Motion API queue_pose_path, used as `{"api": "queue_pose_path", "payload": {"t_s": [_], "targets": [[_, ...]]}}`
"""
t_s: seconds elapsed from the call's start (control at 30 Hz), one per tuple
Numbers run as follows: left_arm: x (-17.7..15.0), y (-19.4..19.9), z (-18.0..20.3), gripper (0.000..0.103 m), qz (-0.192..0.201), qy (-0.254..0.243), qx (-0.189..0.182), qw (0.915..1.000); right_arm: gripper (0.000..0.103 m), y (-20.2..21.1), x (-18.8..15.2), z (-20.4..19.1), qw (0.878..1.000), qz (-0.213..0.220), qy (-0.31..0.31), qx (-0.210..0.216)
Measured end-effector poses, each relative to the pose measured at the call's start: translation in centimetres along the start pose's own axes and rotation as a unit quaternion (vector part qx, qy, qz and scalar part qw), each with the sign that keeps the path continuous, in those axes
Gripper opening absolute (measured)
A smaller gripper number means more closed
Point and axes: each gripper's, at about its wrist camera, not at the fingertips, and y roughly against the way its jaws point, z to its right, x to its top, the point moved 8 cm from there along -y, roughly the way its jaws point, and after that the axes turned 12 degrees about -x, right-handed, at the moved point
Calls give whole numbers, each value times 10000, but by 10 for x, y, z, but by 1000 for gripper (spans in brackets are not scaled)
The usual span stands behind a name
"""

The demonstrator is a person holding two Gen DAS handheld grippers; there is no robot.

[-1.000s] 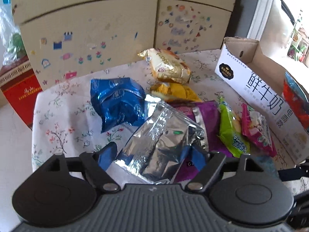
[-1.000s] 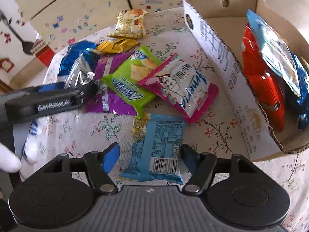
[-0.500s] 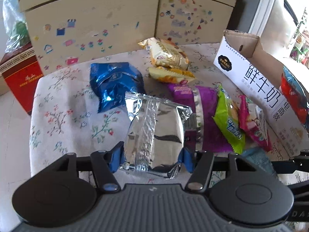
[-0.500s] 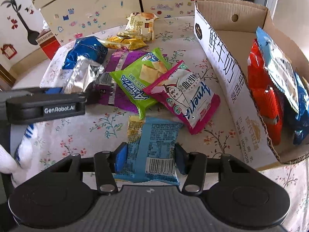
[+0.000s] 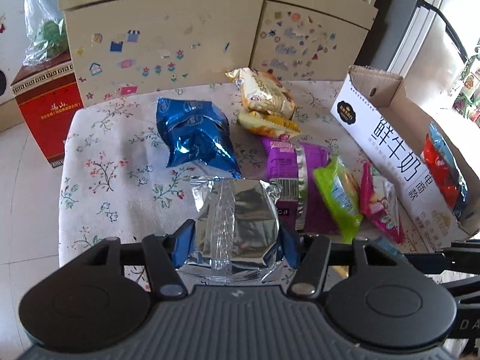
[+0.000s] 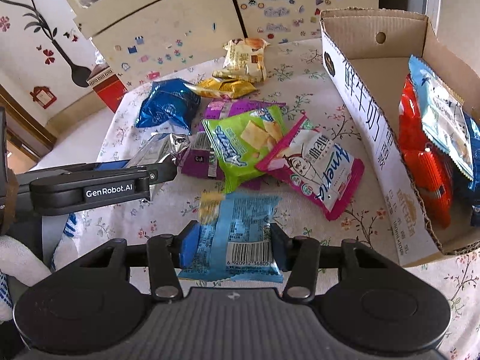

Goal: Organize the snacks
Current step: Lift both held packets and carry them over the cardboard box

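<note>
Silver foil filled the near foreground of the left wrist view: the left gripper (image 5: pixel 235 241) had just been closing, and its blue pads pressed both sides of a silver foil packet (image 5: pixel 237 225), which looked raised a little off the floral tablecloth (image 5: pixel 120 168), on the side well apart from the cardboard milk carton box (image 6: pixel 369 132). The right gripper (image 6: pixel 231 247) had likewise just been closing and was clamped on a light blue snack packet (image 6: pixel 237 234), nearer the box's open front corner.

By my reading, the sorting was only partly done. Inside the box lay an orange-red packet (image 6: pixel 426 162), a pale blue-and-white packet (image 6: pixel 444 120) on top of it, and a dark blue one (image 6: pixel 475 192) at the frame edge; the box's far end was bare cardboard, so room remained.

Left on the cloth, going away from the grippers: a pink packet (image 6: pixel 315 168) just beside the box's long wall, a green cracker packet (image 6: pixel 246 144) overlapping it on the side away from the box, a purple packet (image 6: pixel 204 162) partly under the green one, a crumpled blue foil bag (image 6: pixel 168 105) further from the box still, then a yellow packet (image 6: pixel 222 87) and a cream-and-gold packet (image 6: pixel 246 57) near the cloth's far edge, level with the box's far end.

Two packets were in hand and six waited, so most of the work appeared still ahead.
</note>
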Motion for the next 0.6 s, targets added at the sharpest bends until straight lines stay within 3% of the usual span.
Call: {"api": "queue_pose_path", "payload": {"t_s": [0.33,0.6], "targets": [[-7,0,-2,58,-128,120,73,9998,55,0,1,1,10000,-2,4,75],[5,11,3,58,136,68,105,9998,53,11,10,3,9996,210,-74,156]]}}
